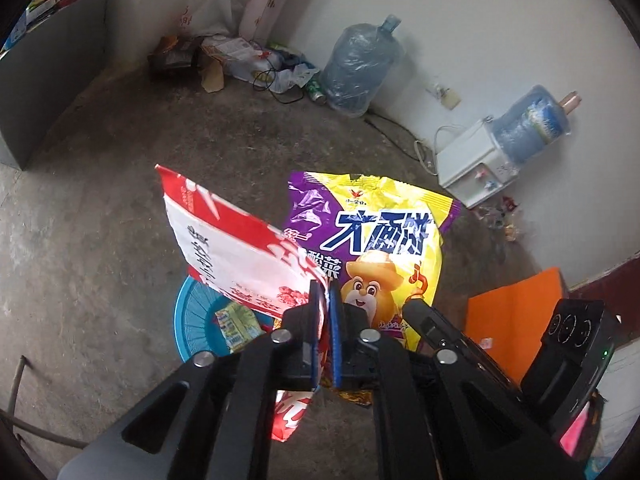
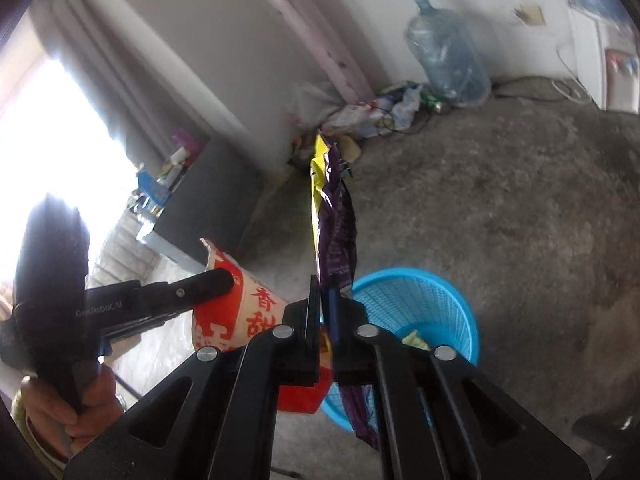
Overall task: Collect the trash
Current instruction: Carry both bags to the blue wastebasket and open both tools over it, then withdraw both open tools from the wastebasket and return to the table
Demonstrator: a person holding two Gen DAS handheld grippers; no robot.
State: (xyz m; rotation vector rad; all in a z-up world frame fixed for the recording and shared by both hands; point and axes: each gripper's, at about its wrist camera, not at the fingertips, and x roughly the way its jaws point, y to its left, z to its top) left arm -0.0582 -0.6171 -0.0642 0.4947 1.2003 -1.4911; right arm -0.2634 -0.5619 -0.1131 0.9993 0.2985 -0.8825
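The left hand-held gripper (image 1: pixel 325 292) is clamped on the lower edge of a red-and-white snack bag (image 1: pixel 236 256), held above the blue basket (image 1: pixel 192 320). The right hand-held gripper (image 2: pixel 325 296) pinches a yellow-and-purple noodle packet (image 2: pixel 334 216) edge-on, just beside the basket's rim. Bare concrete floor (image 2: pixel 500 200) lies around the basket.
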